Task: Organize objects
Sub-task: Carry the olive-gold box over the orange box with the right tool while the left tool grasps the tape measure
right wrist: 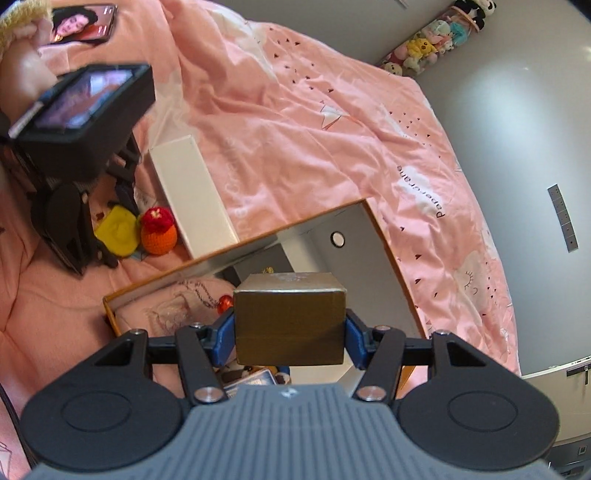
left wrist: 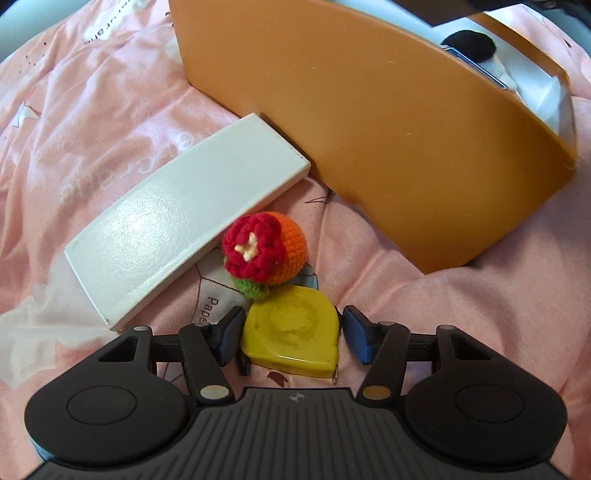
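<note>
A yellow tape measure [left wrist: 295,343] lies flat on the pink quilt between the fingers of my left gripper [left wrist: 292,321]. The left pad sits at its edge and a thin gap shows at the right pad, so this gripper is open. A crocheted orange ball with a red flower [left wrist: 266,251] rests just beyond it, against a long white box [left wrist: 184,221]. My right gripper [right wrist: 289,325] is shut on a small gold-brown box [right wrist: 290,314], held in the air over the open orange storage box [right wrist: 388,251]. The tape measure [right wrist: 118,230] and crocheted ball [right wrist: 159,232] also show at the left there.
The orange box's tall wall [left wrist: 369,129] stands right of the white box. Inside it lie a pink pouch [right wrist: 166,306] and small items. A phone [right wrist: 85,24] lies on the quilt at the far left. Grey floor [right wrist: 517,129] and plush toys [right wrist: 432,40] lie beyond the bed's edge.
</note>
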Motion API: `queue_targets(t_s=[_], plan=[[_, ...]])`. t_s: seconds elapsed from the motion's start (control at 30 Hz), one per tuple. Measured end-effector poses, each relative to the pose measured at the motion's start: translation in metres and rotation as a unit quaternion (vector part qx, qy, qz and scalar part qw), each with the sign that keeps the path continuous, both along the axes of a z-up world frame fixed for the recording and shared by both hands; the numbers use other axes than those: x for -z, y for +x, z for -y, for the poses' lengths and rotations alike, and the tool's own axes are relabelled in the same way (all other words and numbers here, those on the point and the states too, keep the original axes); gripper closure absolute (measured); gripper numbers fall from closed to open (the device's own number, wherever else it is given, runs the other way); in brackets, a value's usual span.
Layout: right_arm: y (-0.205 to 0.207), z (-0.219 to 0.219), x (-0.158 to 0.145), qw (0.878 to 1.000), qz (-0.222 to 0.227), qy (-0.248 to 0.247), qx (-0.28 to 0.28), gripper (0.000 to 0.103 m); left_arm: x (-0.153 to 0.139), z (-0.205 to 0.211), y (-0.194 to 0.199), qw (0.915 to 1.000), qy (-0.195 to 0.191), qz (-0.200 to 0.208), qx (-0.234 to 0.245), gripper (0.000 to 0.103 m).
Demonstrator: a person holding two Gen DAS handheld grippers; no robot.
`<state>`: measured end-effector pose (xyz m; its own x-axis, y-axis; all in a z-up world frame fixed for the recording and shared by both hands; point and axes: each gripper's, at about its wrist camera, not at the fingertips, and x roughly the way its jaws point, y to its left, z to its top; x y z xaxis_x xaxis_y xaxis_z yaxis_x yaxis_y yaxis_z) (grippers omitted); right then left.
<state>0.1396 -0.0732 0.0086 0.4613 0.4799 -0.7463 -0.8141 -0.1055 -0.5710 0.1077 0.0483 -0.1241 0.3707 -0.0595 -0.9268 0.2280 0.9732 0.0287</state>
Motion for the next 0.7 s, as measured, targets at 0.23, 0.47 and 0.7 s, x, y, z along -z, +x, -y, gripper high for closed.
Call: queue_targets(t_s=[0.23,0.47,0.7], plan=[[0.02,0.008,0.014,0.998,0.024,-0.049,-0.01,0.043,-0.034,-0.025,-0.016,0.9983,-0.045,0.018,-0.031,0.037],[0.051,0.016,0.016,0.993,0.066,-0.094,-0.022,0.043,-0.085,-0.034,-0.02,0.9933,-0.084,0.059,-0.053,0.037],[0.082,-0.002,0.03,0.986,0.063,-0.144,-0.056,0.043,-0.131,-0.037,0.005,0.9863,-0.101,0.119,-0.053,0.037]])
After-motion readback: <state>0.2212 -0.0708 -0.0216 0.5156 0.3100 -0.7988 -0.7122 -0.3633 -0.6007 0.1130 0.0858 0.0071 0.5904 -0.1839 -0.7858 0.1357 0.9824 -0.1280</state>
